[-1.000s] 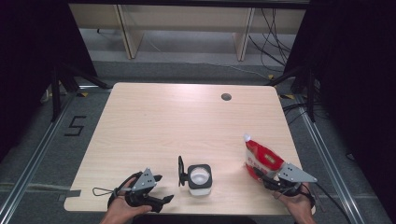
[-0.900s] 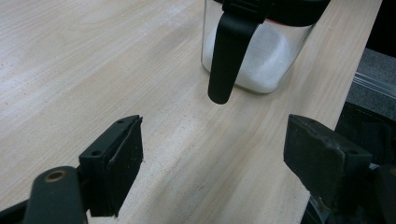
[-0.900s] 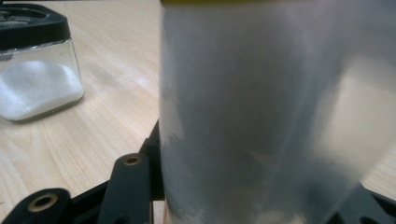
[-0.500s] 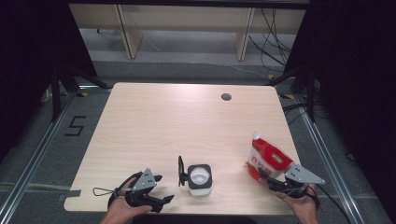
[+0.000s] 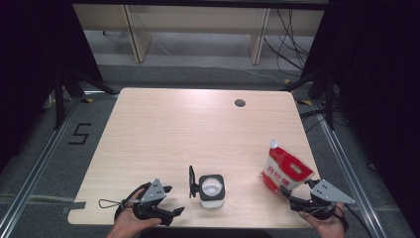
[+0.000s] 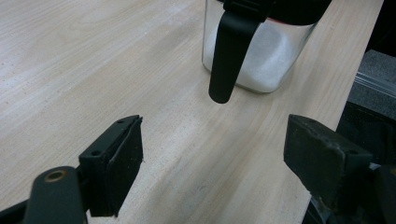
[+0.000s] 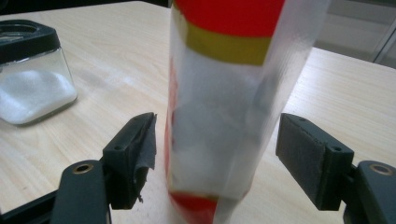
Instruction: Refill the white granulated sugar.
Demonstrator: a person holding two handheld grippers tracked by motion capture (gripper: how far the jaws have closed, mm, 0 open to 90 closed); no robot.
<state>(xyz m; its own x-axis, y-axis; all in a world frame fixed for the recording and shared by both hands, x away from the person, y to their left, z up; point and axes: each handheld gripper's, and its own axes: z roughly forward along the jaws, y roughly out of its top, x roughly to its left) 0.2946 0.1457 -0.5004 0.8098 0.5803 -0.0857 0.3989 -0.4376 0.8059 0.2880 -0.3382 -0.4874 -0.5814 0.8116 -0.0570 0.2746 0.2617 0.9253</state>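
Right tool (image 5: 292, 197) jaws just opened, sugar pouch (image 5: 286, 171) standing free between them at frame lower right. Left tool (image 5: 171, 210) apart, empty. Pouch looks soft and slippery, so we grip mid-body.

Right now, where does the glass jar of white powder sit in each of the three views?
High view: glass jar near the table's front edge, lid flipped open to its left, between the two tools.
Left gripper view: jar at top centre, its black lid hanging in front.
Right gripper view: jar at the far left.
Shared landmark: the light wood tabletop under the jar.
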